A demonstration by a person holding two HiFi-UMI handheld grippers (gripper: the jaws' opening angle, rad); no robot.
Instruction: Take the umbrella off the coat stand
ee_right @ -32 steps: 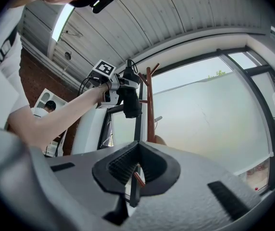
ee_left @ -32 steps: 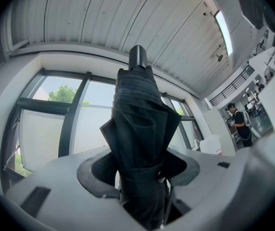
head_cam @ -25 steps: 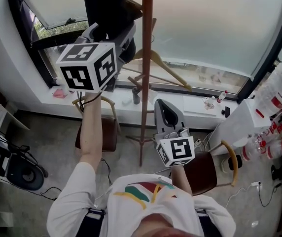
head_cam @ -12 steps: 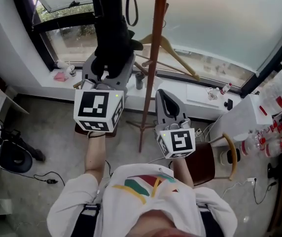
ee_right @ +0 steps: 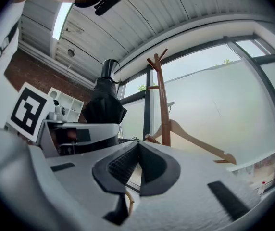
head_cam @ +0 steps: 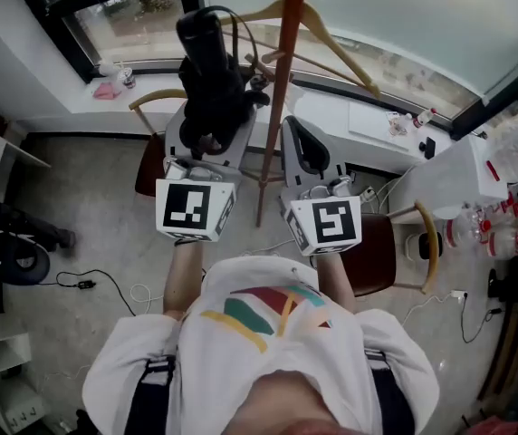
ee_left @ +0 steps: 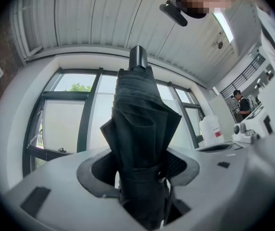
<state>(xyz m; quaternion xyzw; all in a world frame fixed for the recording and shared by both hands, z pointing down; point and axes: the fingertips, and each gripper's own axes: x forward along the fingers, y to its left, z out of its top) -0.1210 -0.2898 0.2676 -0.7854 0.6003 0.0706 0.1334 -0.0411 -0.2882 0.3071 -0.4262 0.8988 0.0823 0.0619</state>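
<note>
Folded umbrella clamped in the left gripper, beside the coat stand.

Head view: the left gripper [head_cam: 206,139] holds the black umbrella [head_cam: 206,62] upright, just left of the coat stand [head_cam: 275,125] pole and apart from it. A wooden hanger [head_cam: 327,53] juts right from the pole, and the right gripper [head_cam: 302,139] sits just right of it. Open floor [head_cam: 87,198] lies to the left. Left gripper view: the fingers [ee_left: 96,172] press on the umbrella's [ee_left: 140,129] folds, with windows behind. Right gripper view: the fingers [ee_right: 120,165] are closed together on nothing. The stand [ee_right: 162,100] and hanger [ee_right: 195,141] are ahead, the umbrella [ee_right: 104,100] at left.
</note>
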